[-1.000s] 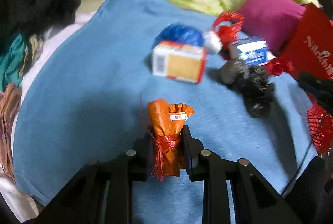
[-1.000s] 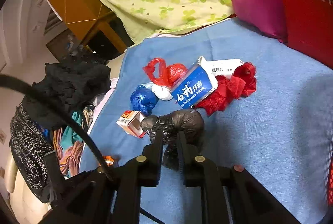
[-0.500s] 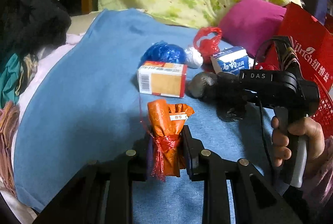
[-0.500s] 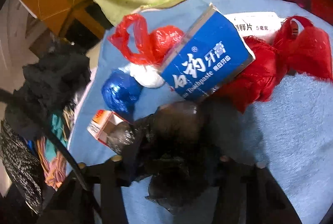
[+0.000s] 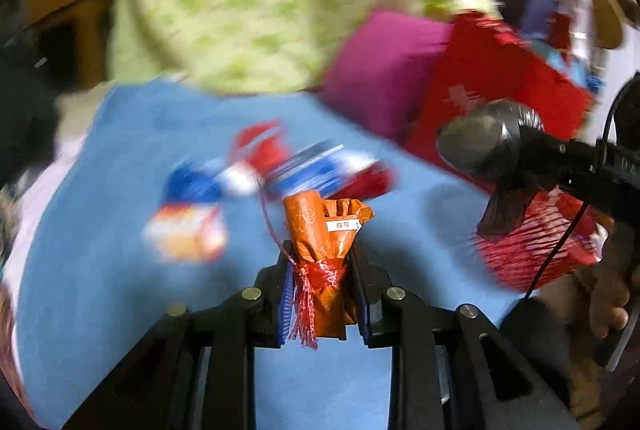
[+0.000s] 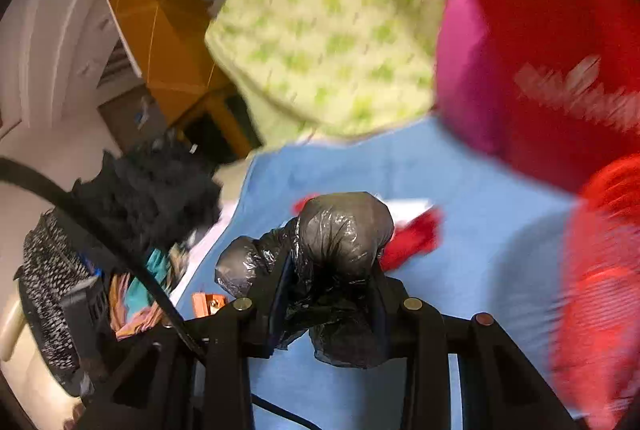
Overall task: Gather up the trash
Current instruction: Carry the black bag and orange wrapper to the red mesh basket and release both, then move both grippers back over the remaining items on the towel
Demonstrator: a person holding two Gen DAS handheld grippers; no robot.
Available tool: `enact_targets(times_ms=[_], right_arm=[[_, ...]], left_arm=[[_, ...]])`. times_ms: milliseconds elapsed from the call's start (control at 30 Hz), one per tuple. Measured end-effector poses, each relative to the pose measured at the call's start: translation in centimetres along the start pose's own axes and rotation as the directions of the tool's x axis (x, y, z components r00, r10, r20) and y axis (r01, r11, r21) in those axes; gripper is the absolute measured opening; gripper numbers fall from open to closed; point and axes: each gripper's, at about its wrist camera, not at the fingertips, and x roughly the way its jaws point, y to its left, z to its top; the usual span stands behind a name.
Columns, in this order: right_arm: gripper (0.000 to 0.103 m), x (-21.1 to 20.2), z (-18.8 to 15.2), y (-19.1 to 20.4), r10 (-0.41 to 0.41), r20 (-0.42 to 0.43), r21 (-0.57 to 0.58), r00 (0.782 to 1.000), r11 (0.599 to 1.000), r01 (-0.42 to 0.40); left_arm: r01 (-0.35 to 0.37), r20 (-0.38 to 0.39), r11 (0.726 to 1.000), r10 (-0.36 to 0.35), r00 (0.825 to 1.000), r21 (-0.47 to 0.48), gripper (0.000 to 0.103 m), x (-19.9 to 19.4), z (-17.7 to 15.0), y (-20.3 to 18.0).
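Note:
My left gripper (image 5: 322, 262) is shut on an orange wrapper (image 5: 320, 230) tied with red net ribbon, held above the blue sheet (image 5: 100, 230). My right gripper (image 6: 328, 270) has a crumpled black plastic bag (image 6: 340, 238) between its pads and its jaws are still closing on it. In the left wrist view the black bag (image 5: 480, 146) hangs in the air over a red mesh basket (image 5: 532, 250), with a hand (image 5: 612, 294) on the handle. Blurred on the sheet lie a blue toothpaste box (image 5: 320, 166), an orange-and-white box (image 5: 184, 234), a blue ball (image 5: 192, 182) and red plastic scraps (image 5: 260, 146).
A red paper bag (image 5: 500, 90) and a magenta cushion (image 5: 384, 70) stand behind the basket. A green-patterned quilt (image 5: 260, 10) lies at the back of the sheet. Dark clothes (image 6: 148, 186) pile up off the sheet's left edge. Both views are motion-blurred.
Both grippers have risen. The right one has closed on the black bag, lifted it off the sheet and carried it over the red basket. The left still holds the orange wrapper.

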Motion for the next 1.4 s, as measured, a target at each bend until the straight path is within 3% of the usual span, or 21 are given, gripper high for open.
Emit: enact_targets(times_ms=[167,233,333,467,500,533,600,667,767,900,1000,1167,1400], right_arm=[[0.038,-8.4,1.4,-6.2,-0.157,0.094,0.075,0.983,0.986,0.150],[0.038,-11.0,1.4,-8.9,-0.214,0.113,0.117,0.970,0.973,0.201],[0.039,-13.4,1.1,-12.4,-0.270,0.109,0.198,0.957,0.949,0.245],[0.042,-15.2,0.3,-16.5,-0.307,0.086,0.301,0.948,0.915,0.269],[0.047,-15.3,0.1,-17.5,-0.305,0.077,0.320,0.949,0.909,0.266],[0.052,-15.4,0.0,-18.3,-0.302,0.068,0.338,0.951,0.904,0.263],[0.058,-14.9,-0.3,-18.9,-0.300,0.066,0.359,0.952,0.897,0.258],[0.059,-14.9,-0.6,-20.0,-0.298,0.064,0.381,0.952,0.889,0.253],[0.059,-15.3,-1.0,-20.5,-0.292,0.093,0.407,0.952,0.884,0.231],[0.059,-15.7,-0.7,-19.2,-0.286,0.140,0.382,0.948,0.899,0.214],[0.059,-15.8,-0.1,-17.2,-0.259,0.182,0.338,0.949,0.922,0.187],[0.059,-15.2,0.8,-13.2,-0.197,0.212,0.258,0.957,0.956,0.139],[0.060,-13.4,1.6,-8.3,-0.120,0.214,0.173,0.969,0.981,0.084]], left_arm=[[0.174,-0.002,0.978,-0.175,0.985,0.112,0.027,1.1,4.2,-8.9],[0.256,-0.021,0.956,-0.256,0.967,0.145,0.027,2.0,5.6,-13.2],[0.301,-0.043,0.933,-0.299,0.953,0.196,0.028,3.4,6.4,-17.9],[0.300,-0.094,0.919,-0.285,0.954,0.257,0.029,6.4,6.5,-23.0],[0.296,-0.105,0.916,-0.278,0.955,0.272,0.030,7.1,6.3,-24.1],[0.286,-0.117,0.914,-0.263,0.958,0.287,0.032,7.9,6.2,-24.9],[0.271,-0.134,0.915,-0.241,0.961,0.299,0.059,8.9,5.9,-25.6],[0.240,-0.124,0.922,-0.211,0.970,0.305,0.066,9.3,5.7,-25.9],[0.208,-0.111,0.923,-0.182,0.977,0.324,0.066,8.8,5.4,-25.8],[0.080,-0.040,0.927,-0.070,0.997,0.367,0.069,7.3,5.3,-24.4],[-0.002,0.003,0.931,0.001,1.000,0.364,0.071,5.9,5.2,-23.0],[-0.119,0.054,0.928,0.107,0.993,0.353,0.071,4.2,5.2,-20.3],[-0.256,0.088,0.924,0.241,0.967,0.284,0.073,1.4,4.9,-14.9]])
